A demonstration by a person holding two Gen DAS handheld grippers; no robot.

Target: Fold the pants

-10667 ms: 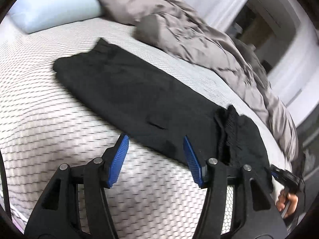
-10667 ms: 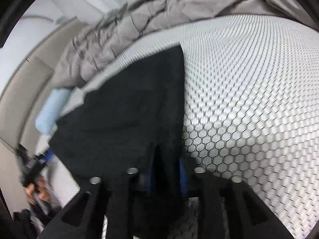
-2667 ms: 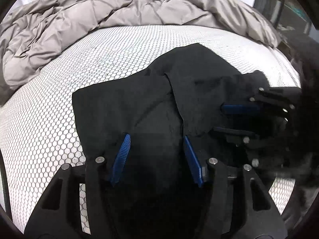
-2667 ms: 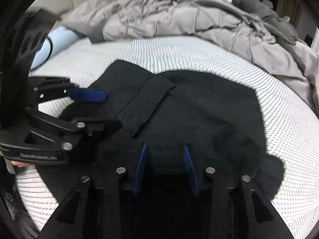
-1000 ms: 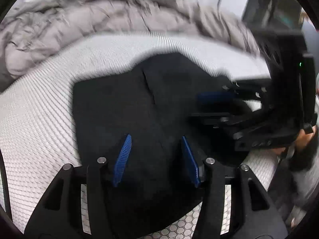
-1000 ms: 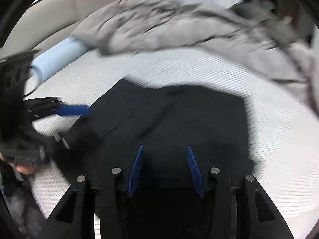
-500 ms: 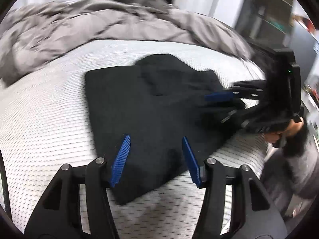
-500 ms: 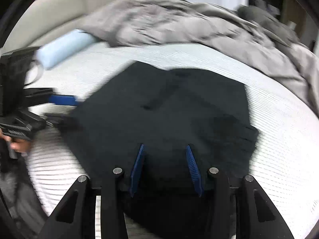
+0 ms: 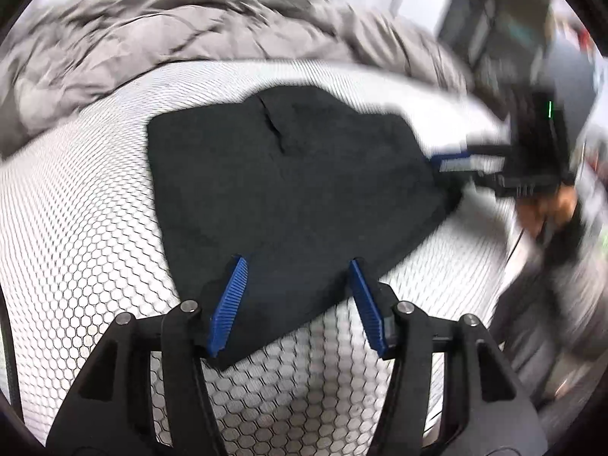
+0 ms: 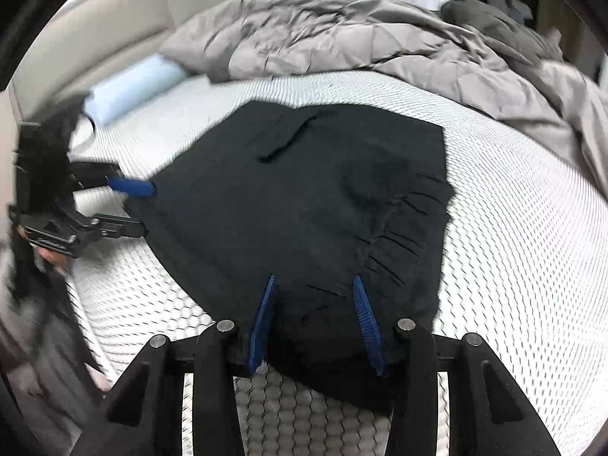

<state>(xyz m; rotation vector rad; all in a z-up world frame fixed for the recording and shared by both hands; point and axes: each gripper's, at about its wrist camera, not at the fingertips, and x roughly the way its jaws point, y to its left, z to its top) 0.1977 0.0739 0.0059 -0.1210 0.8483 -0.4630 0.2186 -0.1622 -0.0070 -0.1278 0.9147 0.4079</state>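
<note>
The black pants lie folded into a compact block on the white honeycomb-patterned mattress. My left gripper hovers over their near corner. Its jaws are opening, and the blue pads press on nothing; fabric lies flat below them. In the right wrist view the pants show their gathered waistband on the right side. My right gripper is open over the near edge of that block. The left gripper sits at the pants' left edge there; the right gripper, blurred, is at their right edge in the left wrist view.
A crumpled grey duvet is heaped along the far side of the bed. A light blue pillow lies by the beige headboard. Beyond the mattress edge stands dark furniture. A hand holds the right gripper.
Both grippers have drawn back and outward from the middle of the pants to their edges. The pants lie flat and folded, showing more mattress in front of them.
</note>
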